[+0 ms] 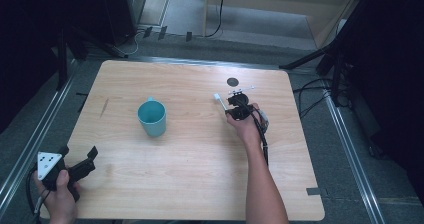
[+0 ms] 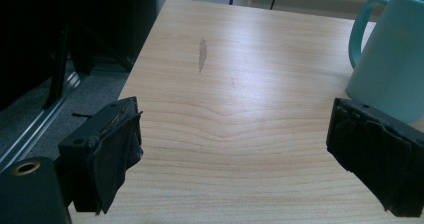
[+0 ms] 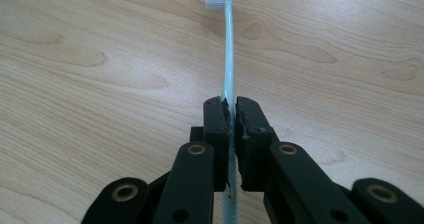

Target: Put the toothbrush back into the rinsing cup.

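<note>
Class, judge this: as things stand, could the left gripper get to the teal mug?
Probably yes. The left gripper is open, and bare table lies between it and the teal mug, with nothing in the way.

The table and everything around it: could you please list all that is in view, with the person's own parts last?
Table: one, light wood, centre of the high view.
Mug: one, teal, upright, left of the table's centre; its handle faces the far side.
Toothbrush: one, pale teal handle with white bristles, gripped near the handle's middle, head pointing away from the right tongs.
Dark round mark: one, black, on the table's far side beyond the right hand.
Grey streak: one, on the wood left of the mug.
Cables: several, black, on the floor right of the table.
Left tongs: black, open, at the table's near left corner.
Right tongs: black, closed on the toothbrush.
</note>
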### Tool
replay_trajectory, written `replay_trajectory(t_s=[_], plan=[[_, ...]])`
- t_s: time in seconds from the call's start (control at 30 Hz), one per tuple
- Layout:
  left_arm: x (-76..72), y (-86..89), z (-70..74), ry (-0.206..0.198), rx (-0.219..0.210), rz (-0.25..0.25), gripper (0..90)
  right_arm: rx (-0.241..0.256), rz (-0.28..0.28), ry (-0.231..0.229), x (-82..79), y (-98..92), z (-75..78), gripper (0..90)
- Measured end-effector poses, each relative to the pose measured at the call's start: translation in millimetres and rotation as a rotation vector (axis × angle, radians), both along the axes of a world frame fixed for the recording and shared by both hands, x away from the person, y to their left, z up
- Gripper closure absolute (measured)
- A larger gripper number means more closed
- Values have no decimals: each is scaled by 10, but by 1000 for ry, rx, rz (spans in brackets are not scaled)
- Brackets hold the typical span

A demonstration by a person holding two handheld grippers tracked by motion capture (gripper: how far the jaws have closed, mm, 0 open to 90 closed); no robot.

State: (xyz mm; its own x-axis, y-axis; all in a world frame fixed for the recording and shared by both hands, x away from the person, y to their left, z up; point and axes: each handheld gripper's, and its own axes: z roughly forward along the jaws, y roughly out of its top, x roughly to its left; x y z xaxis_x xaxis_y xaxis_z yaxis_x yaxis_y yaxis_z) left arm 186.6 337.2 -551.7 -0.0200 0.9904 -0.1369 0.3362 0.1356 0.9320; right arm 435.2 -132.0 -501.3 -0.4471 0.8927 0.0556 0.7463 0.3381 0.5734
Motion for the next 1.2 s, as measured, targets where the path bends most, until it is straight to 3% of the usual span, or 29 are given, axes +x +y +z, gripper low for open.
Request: replay_trajectory(t_s=[0.13,0.3,0.77,1.2], plan=[[2,0,0,1,1,0,74,49,-8,-19,-6,-7,41,850],[0,2,0,0,-1,0,75,70,-3,-53,-30,52,106,850],[-1,-3,0,-2,-1,-2,74,208,9,-235,-159,360,294,849],[-1,-4,0,-3,0,-2,74,314,55,-346,-327,666,479,849]])
